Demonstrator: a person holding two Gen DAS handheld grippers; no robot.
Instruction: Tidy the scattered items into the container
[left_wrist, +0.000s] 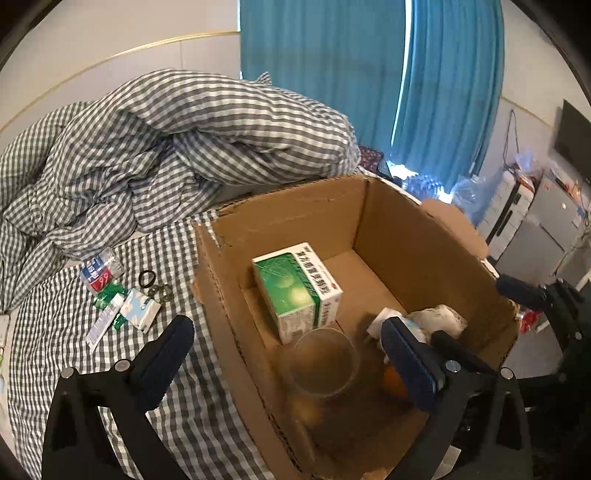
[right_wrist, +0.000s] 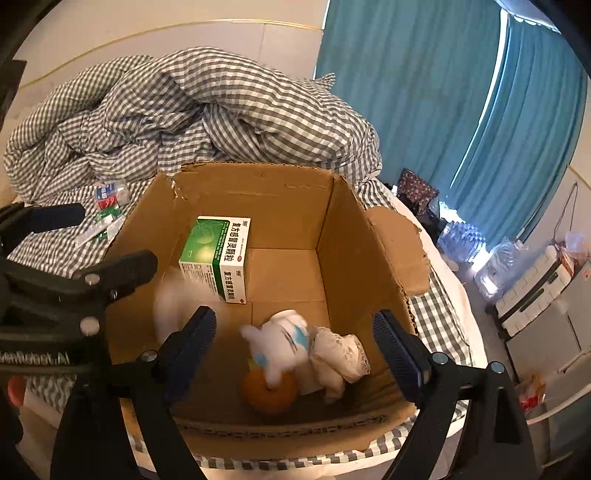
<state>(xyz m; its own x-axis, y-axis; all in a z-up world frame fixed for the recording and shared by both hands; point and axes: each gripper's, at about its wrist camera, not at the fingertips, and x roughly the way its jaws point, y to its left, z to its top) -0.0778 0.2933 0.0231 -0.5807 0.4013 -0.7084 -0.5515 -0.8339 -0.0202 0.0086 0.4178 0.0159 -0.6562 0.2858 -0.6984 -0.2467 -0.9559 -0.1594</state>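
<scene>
Both grippers' fingers apart, empty, above cardboard box (left_wrist: 369, 221). Remaining packets (left_wrist: 122, 302) on bed left of box, nearer left gripper (left_wrist: 288, 354); right gripper (right_wrist: 295, 332) farther.

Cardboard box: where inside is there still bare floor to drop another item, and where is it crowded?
Bare floor lies behind the green medicine box, toward the far right corner of the cardboard box. The near side is crowded: clear cup, orange, white cloth.

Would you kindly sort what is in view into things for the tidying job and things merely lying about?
Job: cardboard box; medicine carton; clear cup; packets on bed; hair tie.
Lying about: checked duvet; blue curtain; water bottles.
</scene>
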